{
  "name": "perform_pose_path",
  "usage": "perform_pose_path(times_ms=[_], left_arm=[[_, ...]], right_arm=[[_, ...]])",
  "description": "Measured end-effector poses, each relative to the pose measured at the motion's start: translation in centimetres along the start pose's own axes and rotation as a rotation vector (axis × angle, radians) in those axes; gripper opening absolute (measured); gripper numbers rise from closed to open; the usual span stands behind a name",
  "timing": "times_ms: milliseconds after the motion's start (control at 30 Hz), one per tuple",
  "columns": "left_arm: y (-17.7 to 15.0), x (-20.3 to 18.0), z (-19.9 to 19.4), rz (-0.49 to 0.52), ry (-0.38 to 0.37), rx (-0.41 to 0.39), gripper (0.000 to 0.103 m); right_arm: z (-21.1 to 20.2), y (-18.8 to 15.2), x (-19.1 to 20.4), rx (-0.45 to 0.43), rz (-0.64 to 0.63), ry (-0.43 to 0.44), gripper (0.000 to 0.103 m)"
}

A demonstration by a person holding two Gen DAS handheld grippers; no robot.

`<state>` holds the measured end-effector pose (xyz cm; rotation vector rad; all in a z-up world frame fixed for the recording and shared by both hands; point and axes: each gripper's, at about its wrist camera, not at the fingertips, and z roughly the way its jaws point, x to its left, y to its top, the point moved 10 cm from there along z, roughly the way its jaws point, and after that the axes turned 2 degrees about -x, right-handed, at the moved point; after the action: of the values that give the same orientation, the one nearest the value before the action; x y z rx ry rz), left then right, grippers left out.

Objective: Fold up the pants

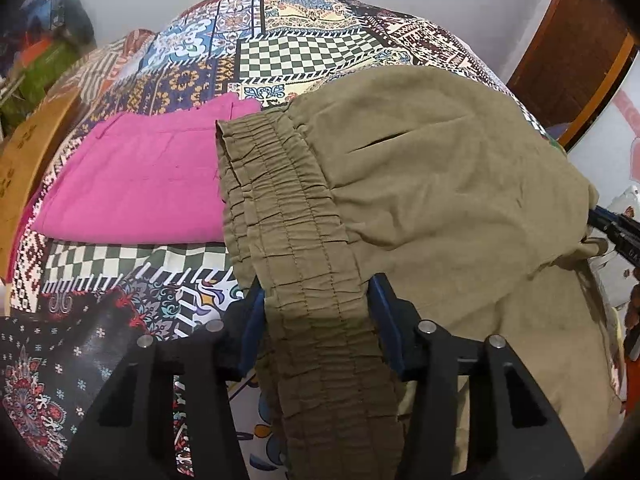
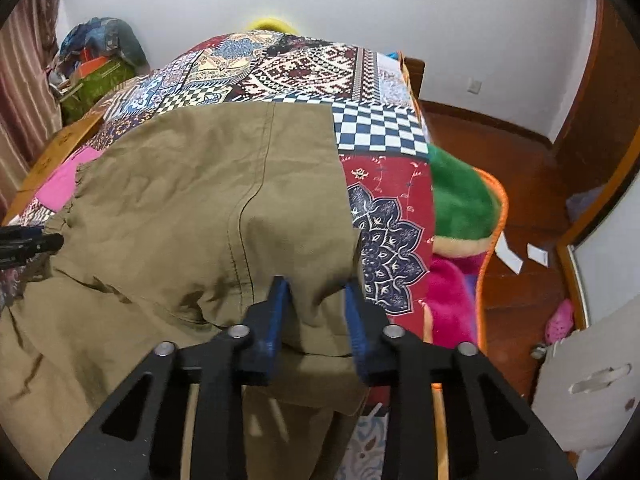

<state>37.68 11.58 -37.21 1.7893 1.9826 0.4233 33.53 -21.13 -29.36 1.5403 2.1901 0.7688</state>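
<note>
both grippers grip the khaki pants (image 2: 180,200) on the patchwork bed (image 1: 296,56): left gripper (image 1: 316,312) half-closed on the waistband (image 1: 288,216), right gripper (image 2: 316,304) pinched on the leg end, garment stretching toward twelve o'clock.

1. The olive pants (image 1: 440,184) run out past the left-wrist frame's bottom edge, hem unseen.
2. Pants fabric covers part of the pink garment (image 1: 132,184).
3. Clutter (image 2: 96,60) beyond the bed's far left corner stays too blurred to identify.

No legible text, dark marks on the wooden board (image 1: 24,152) unreadable
</note>
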Motion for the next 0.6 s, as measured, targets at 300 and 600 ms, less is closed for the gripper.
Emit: perform_pose_path(times_ms=[300,600], left_arm=[[-0.2,0.4,0.8,0.03,0.064,-0.003,0.051],[1.1,1.8,-2.2,0.015,0.057,-0.069,0.057]], right_arm=[[-0.1,0.1,-2.0,0.002,-0.023,-0.135,0.0],[-1.4,1.3,-5.1,0.02,0.06,-0.119,0.016]])
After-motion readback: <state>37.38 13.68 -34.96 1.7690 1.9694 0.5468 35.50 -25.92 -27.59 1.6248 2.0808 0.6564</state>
